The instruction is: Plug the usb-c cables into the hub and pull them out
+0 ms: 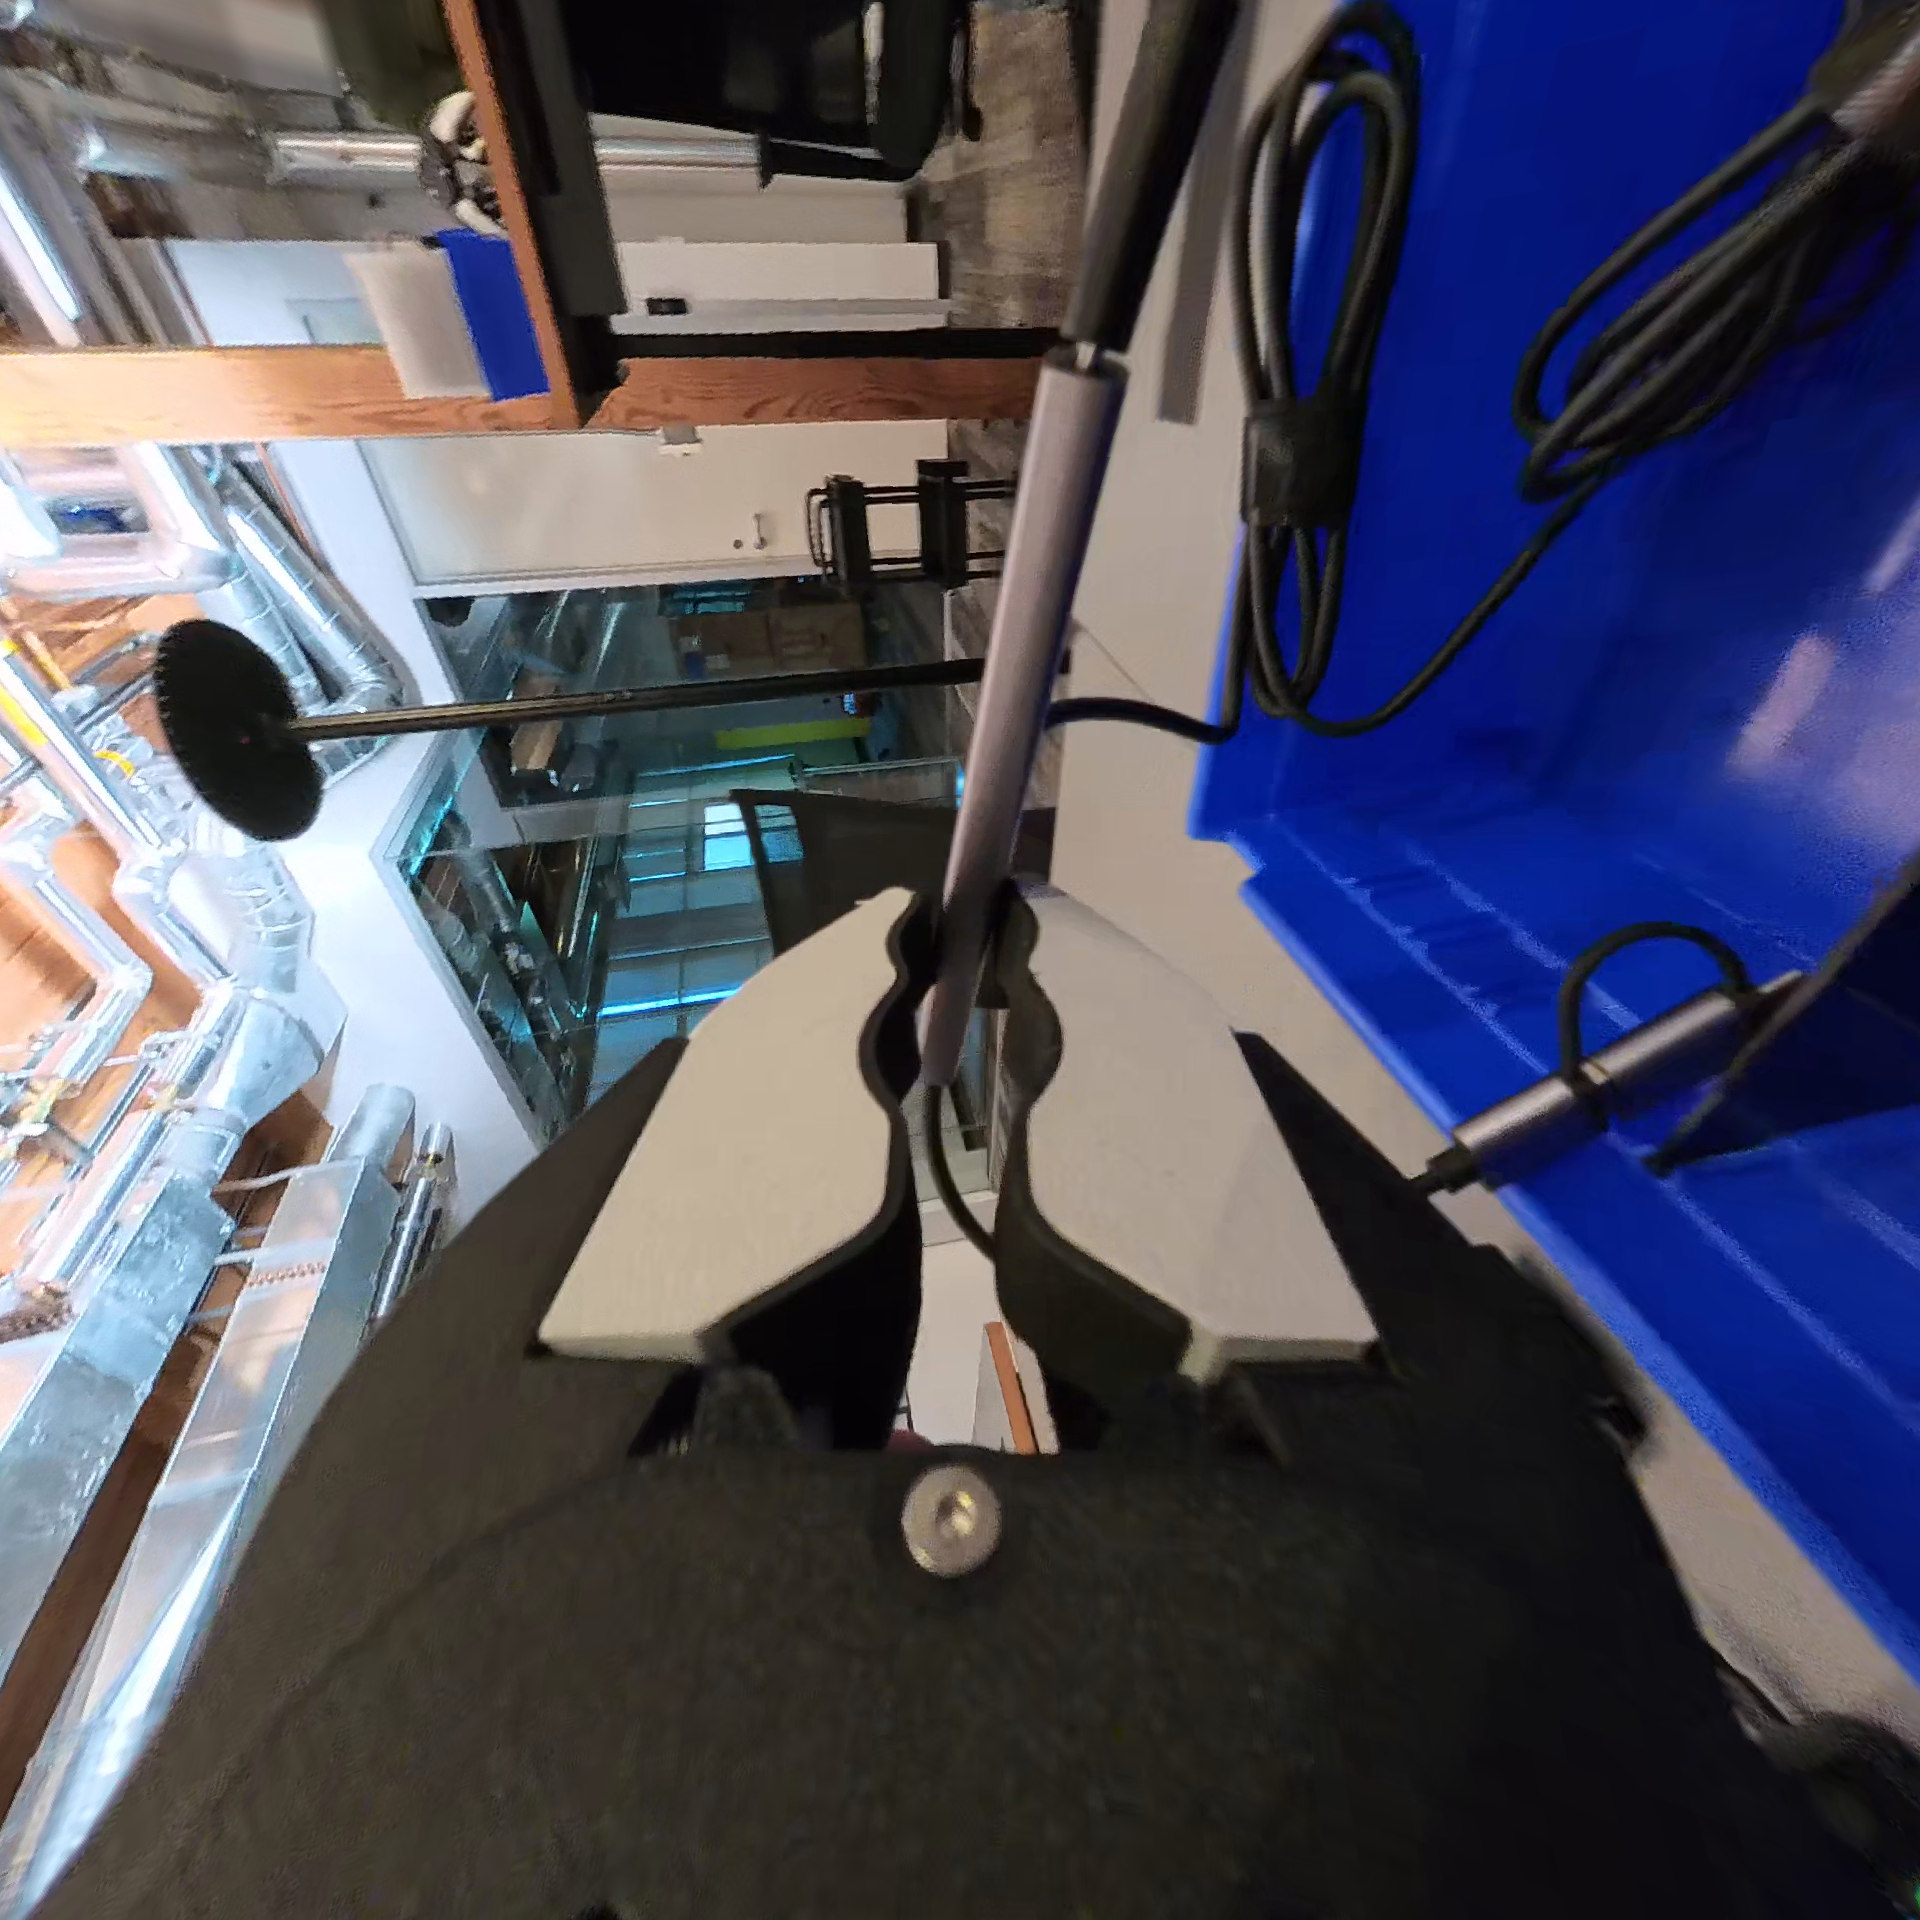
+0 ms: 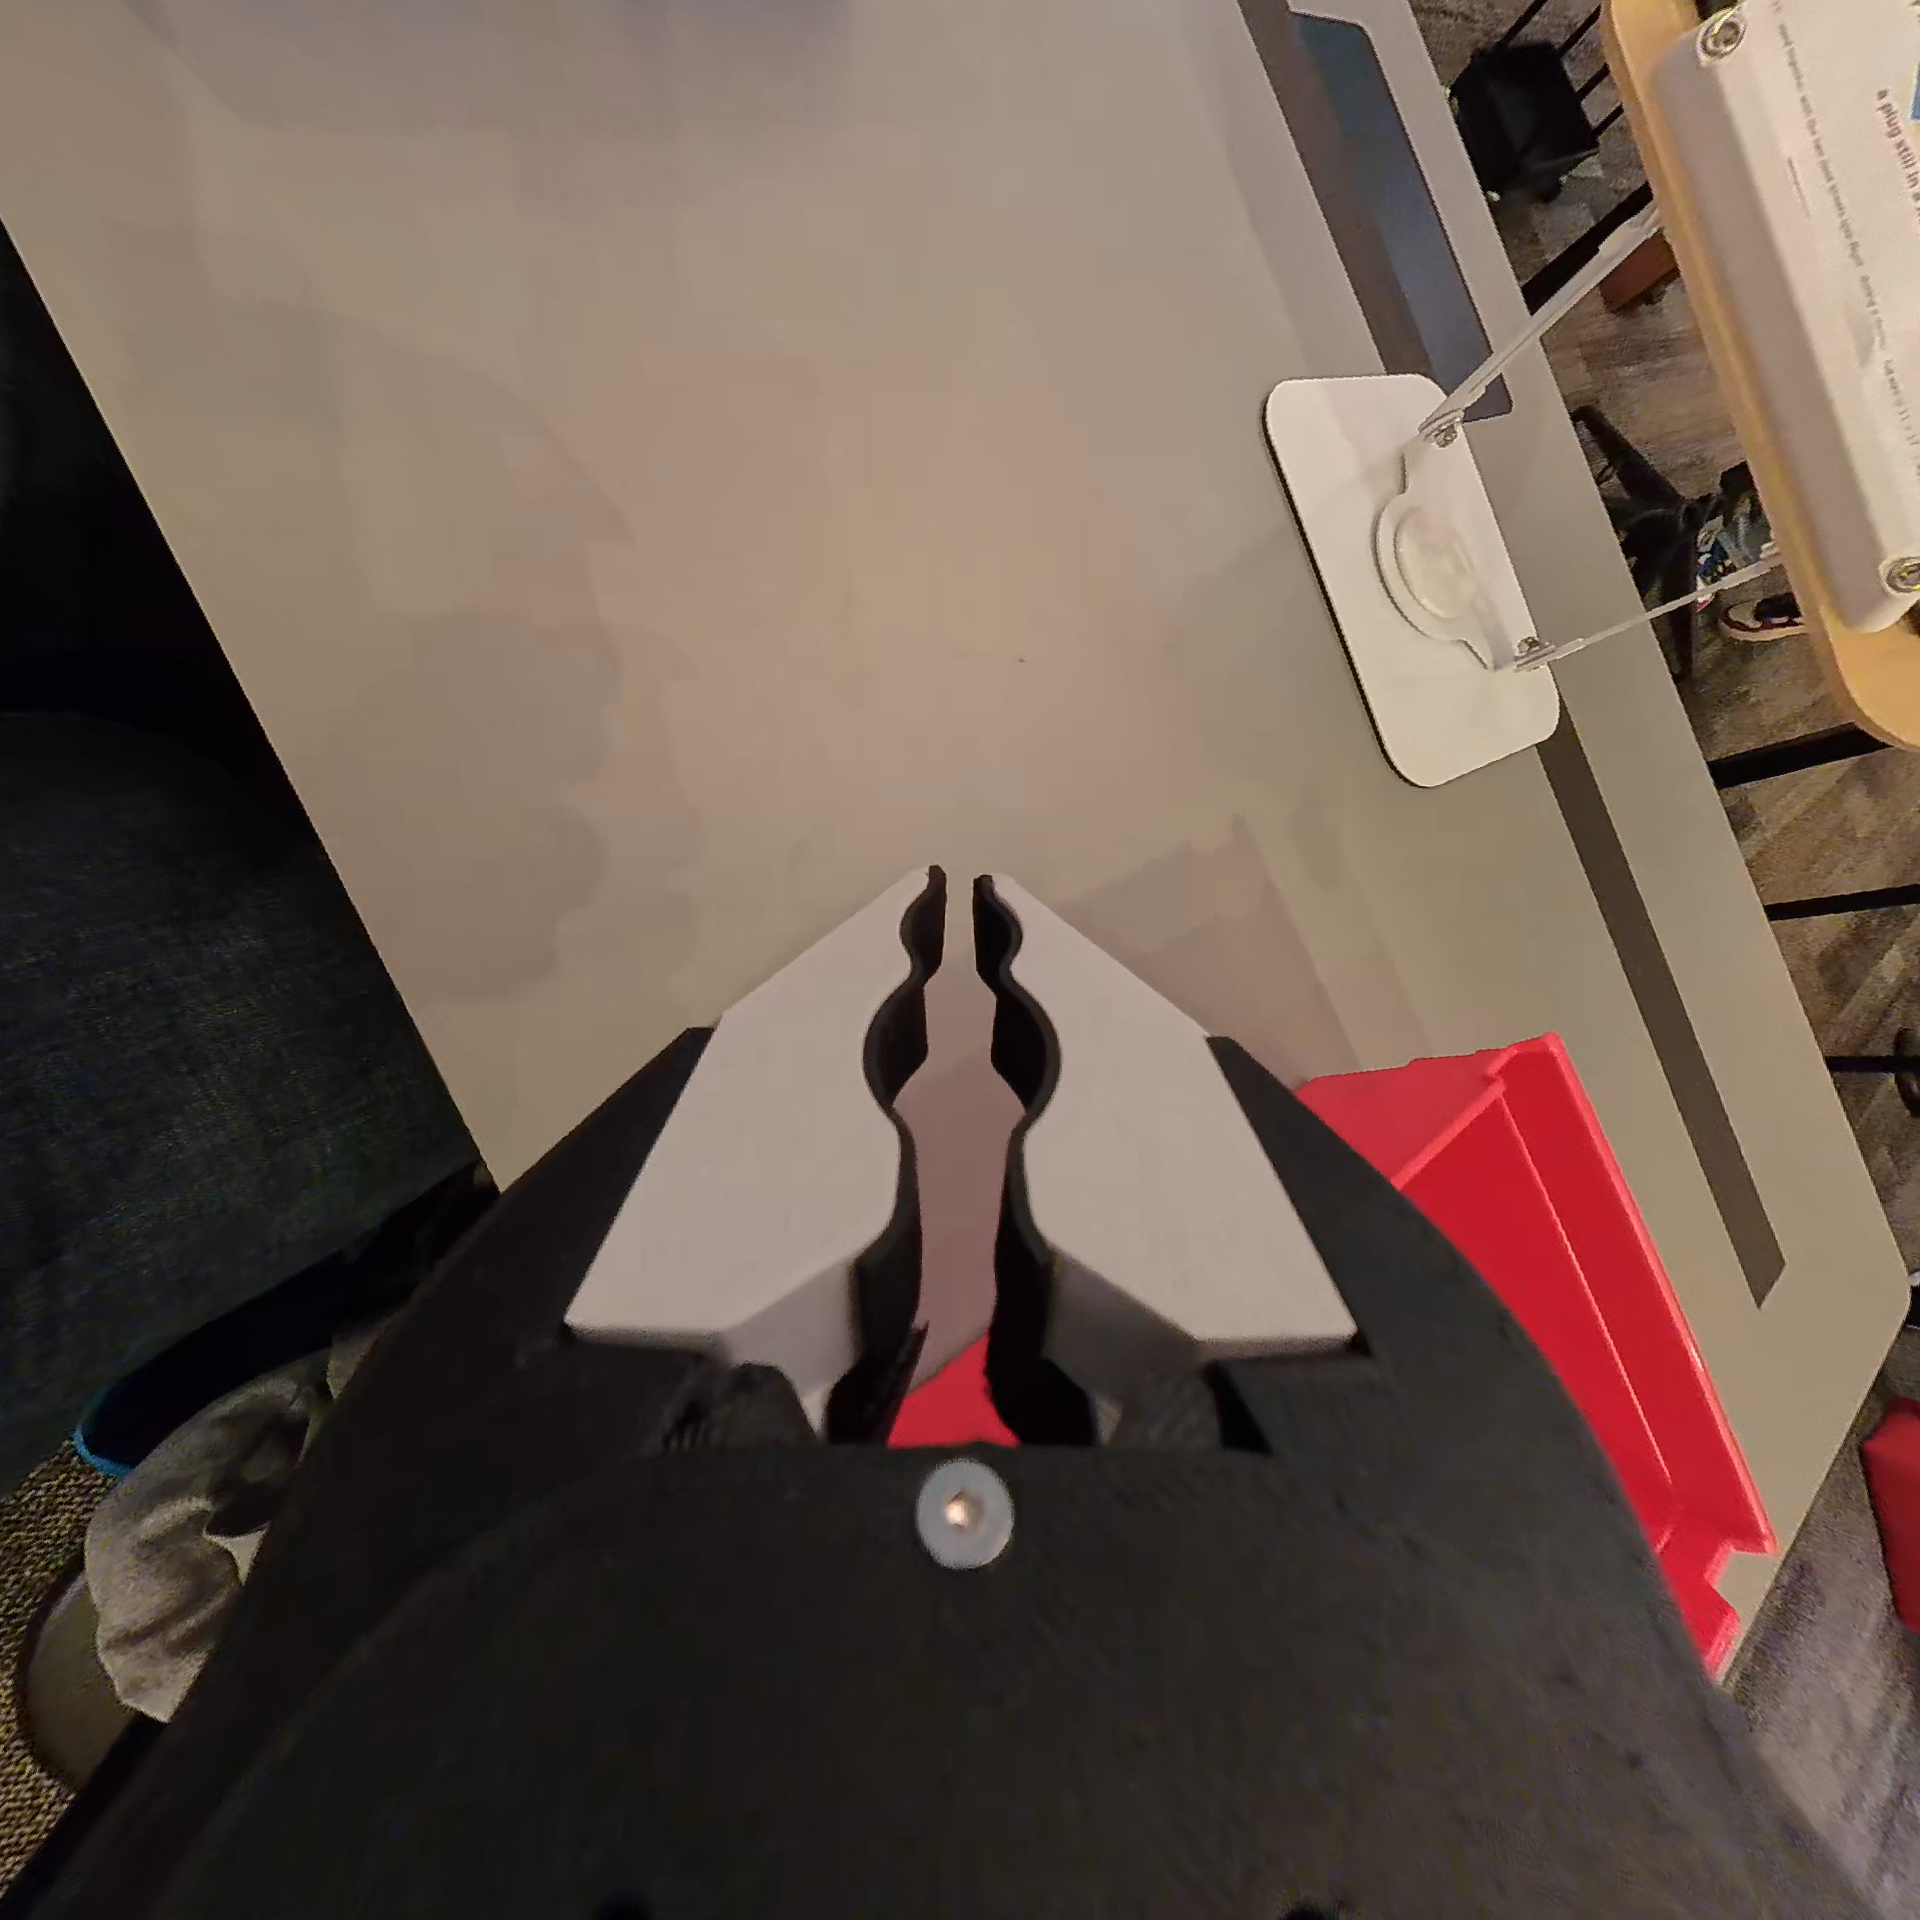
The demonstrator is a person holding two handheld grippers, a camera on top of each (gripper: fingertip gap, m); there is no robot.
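Observation:
In the left wrist view my left gripper is shut on a long slim grey hub, seen edge-on and reaching away from the fingers. The hub's own thin black lead hangs between the fingers. A black USB-C cable meets the hub's right side and runs to a strapped coil in the blue bin. A second black coil and a grey plug body also lie in that bin. In the right wrist view my right gripper is empty above the table, its tips nearly touching.
The pale table top spreads under the right gripper. A red bin stands at its near right edge. A white stand base with thin metal rods sits at the far right. The blue bin's wall is close to the left gripper's right side. Across from one pair of fingers to the other is roughly 55 cm.

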